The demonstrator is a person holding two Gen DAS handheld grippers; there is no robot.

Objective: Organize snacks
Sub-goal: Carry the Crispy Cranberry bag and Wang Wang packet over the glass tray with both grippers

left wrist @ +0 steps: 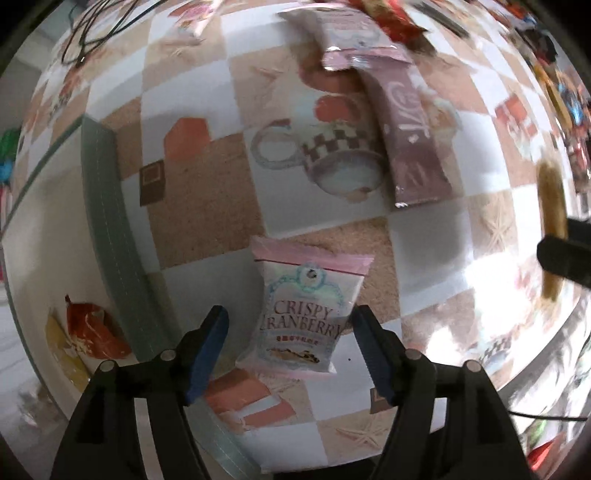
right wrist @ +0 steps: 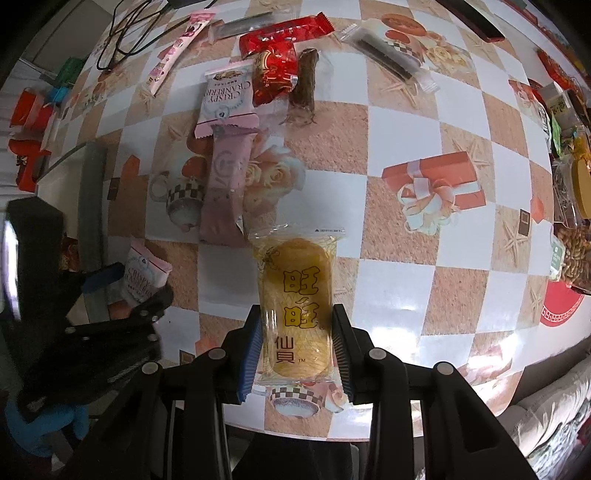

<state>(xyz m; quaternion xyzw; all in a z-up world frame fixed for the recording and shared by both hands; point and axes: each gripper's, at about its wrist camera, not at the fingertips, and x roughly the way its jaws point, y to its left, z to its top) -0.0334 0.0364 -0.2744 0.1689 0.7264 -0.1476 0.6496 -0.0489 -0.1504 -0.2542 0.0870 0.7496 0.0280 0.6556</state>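
My left gripper (left wrist: pixel 290 332) is open, its blue-padded fingers on either side of a pink-and-white Crispy Cranberry packet (left wrist: pixel 303 314) that lies on the checkered tablecloth; the packet also shows in the right wrist view (right wrist: pixel 142 275). My right gripper (right wrist: pixel 297 328) is shut on a yellow rice cracker packet (right wrist: pixel 295 302), held above the table; it shows at the right edge of the left wrist view (left wrist: pixel 552 218). A mauve snack bar (left wrist: pixel 410 133) lies further out. A white box with a green rim (left wrist: pixel 107 221) stands at the left.
Inside the box lie a red packet (left wrist: pixel 92 328) and a yellow one (left wrist: pixel 62 347). A pile of snacks sits at the table's far side: a second cranberry packet (right wrist: pixel 225 98), red wrappers (right wrist: pixel 277 55), a brown roll (right wrist: pixel 304 83). Cables (right wrist: pixel 125 33) and jars (right wrist: pixel 576 229) border the table.
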